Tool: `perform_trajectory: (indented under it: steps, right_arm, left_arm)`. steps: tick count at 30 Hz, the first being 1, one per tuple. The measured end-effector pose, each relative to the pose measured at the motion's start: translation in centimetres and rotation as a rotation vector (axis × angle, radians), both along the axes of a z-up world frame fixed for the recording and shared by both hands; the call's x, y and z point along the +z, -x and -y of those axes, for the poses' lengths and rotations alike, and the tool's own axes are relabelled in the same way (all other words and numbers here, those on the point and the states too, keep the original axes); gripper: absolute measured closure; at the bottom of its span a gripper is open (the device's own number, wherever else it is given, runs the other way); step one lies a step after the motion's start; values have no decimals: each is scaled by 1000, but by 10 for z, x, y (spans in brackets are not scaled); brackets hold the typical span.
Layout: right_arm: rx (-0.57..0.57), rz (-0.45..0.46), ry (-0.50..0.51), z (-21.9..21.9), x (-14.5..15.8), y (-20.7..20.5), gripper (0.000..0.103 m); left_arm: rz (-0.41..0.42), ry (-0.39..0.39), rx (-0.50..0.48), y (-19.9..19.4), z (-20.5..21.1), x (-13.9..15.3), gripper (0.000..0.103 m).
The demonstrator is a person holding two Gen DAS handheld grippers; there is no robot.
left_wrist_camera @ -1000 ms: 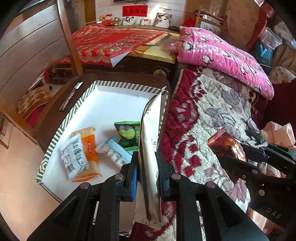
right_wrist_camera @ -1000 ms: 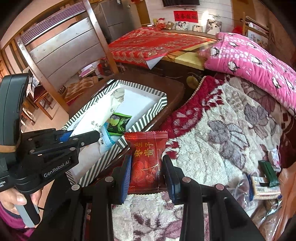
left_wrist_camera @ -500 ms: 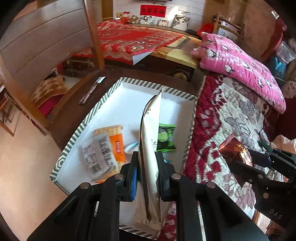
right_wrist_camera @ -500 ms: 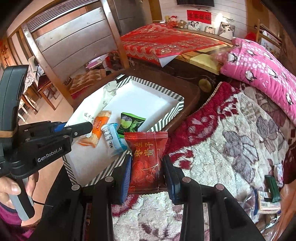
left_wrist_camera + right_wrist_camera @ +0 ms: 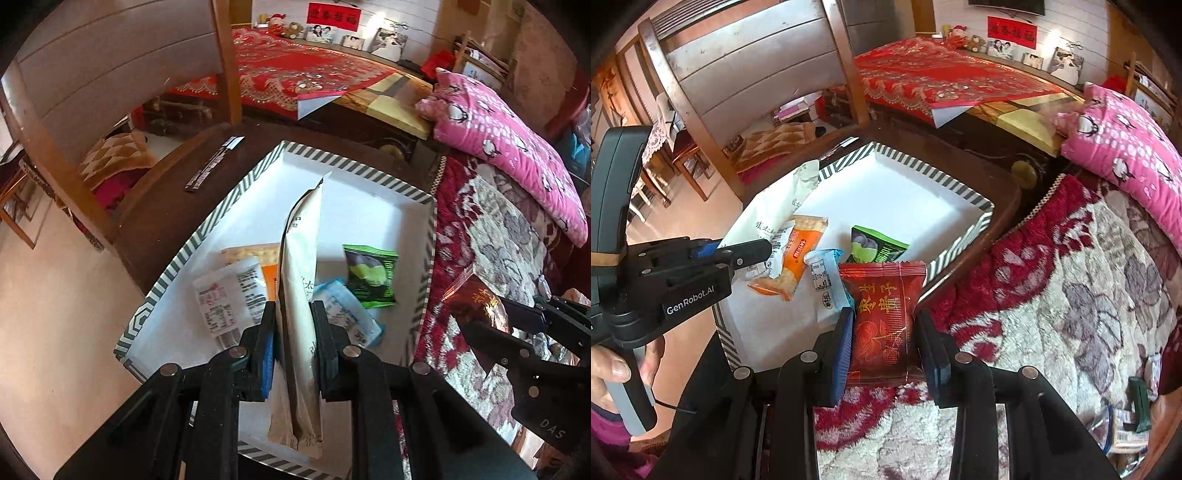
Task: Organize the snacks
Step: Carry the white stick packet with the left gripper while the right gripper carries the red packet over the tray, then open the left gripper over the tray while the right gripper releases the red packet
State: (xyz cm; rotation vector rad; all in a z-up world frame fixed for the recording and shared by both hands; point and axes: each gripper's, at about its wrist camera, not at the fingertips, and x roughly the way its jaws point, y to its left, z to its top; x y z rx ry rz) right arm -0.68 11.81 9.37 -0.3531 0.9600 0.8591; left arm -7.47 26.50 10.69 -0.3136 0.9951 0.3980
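My left gripper (image 5: 293, 317) is shut on a long beige snack packet (image 5: 300, 295), held edge-up over the white box with a striped rim (image 5: 354, 164). Inside the box lie a white packet (image 5: 229, 295), an orange cracker packet (image 5: 799, 258), a pale blue packet (image 5: 827, 280) and a green packet (image 5: 371, 275). My right gripper (image 5: 884, 328) is shut on a red snack packet (image 5: 882, 317), just over the box's near corner (image 5: 938, 258) and the blanket's edge. In the right wrist view the left gripper (image 5: 753, 251) reaches over the box from the left.
The box sits on a dark wooden table (image 5: 173, 206) with a thin striped stick (image 5: 212, 164) on it. A flowered blanket (image 5: 1052, 295) and pink pillow (image 5: 1126, 147) lie to the right. More snacks (image 5: 1134, 413) sit at the blanket's far right. A wooden chair (image 5: 746, 66) stands behind.
Both grippers have moved leftward toward the box, each still holding its packet. The beige packet is now over the box's middle; the red packet has reached the box's corner.
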Motion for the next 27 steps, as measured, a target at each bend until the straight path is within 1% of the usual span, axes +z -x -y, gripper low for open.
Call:
perform_trajectory:
  steps: [12, 21, 27]
  right_arm:
    - [56, -37, 37, -41, -19, -19, 67]
    - [97, -70, 70, -72, -38, -29, 67]
    - [97, -97, 74, -85, -53, -35, 67]
  left_arm:
    - [-40, 20, 61, -6, -30, -19, 86]
    - [-68, 31, 61, -16, -32, -32, 86]
    - [-74, 14, 63, -20, -32, -35, 86]
